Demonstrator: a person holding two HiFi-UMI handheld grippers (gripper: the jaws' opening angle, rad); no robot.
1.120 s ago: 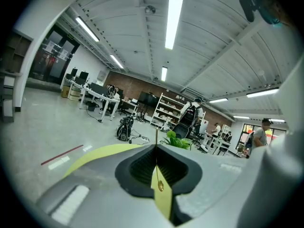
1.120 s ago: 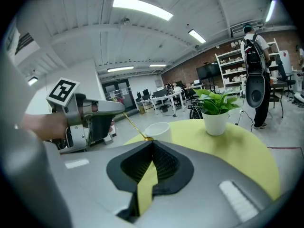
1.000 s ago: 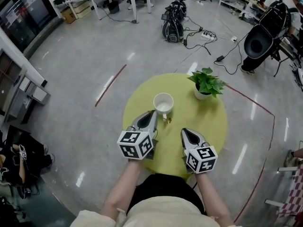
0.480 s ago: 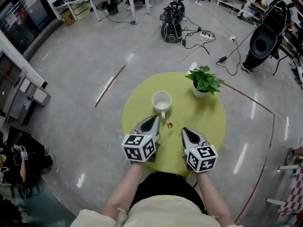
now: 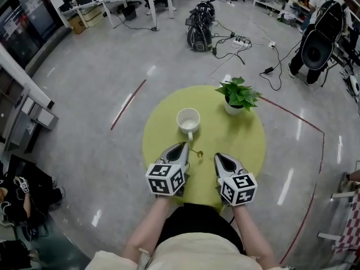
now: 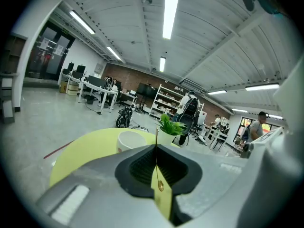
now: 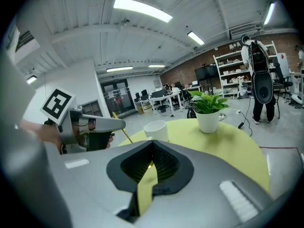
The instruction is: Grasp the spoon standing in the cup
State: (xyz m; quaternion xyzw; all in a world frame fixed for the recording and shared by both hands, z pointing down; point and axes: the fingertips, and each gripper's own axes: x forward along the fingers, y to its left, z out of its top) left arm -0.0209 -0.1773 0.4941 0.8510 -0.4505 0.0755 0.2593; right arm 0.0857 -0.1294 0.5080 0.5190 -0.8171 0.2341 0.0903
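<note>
A white cup [image 5: 188, 120] stands on the round yellow table [image 5: 242, 145], with nothing standing in it. My left gripper [image 5: 181, 147] is just in front of the cup, shut on a thin golden spoon [image 5: 197, 152] whose small bowl sticks out to the right of the tips. In the left gripper view the spoon [image 6: 157, 165] runs up between the closed jaws [image 6: 156, 148], with the cup [image 6: 132, 140] beyond. My right gripper [image 5: 220, 161] rests beside it, shut and empty. The right gripper view shows its closed jaws [image 7: 152, 144], the left gripper [image 7: 90, 125], the spoon [image 7: 122, 129] and the cup [image 7: 156, 129].
A potted green plant [image 5: 236, 97] stands at the table's far right. The table is small and its edge lies close behind both grippers. Golf bags [image 5: 197, 27], cables and desks are on the grey floor beyond. A person stands by shelves [image 7: 256, 75].
My left gripper has drawn back from the cup toward me, carrying the spoon. The gap between its tips and the cup has grown. The right gripper has stayed put.
</note>
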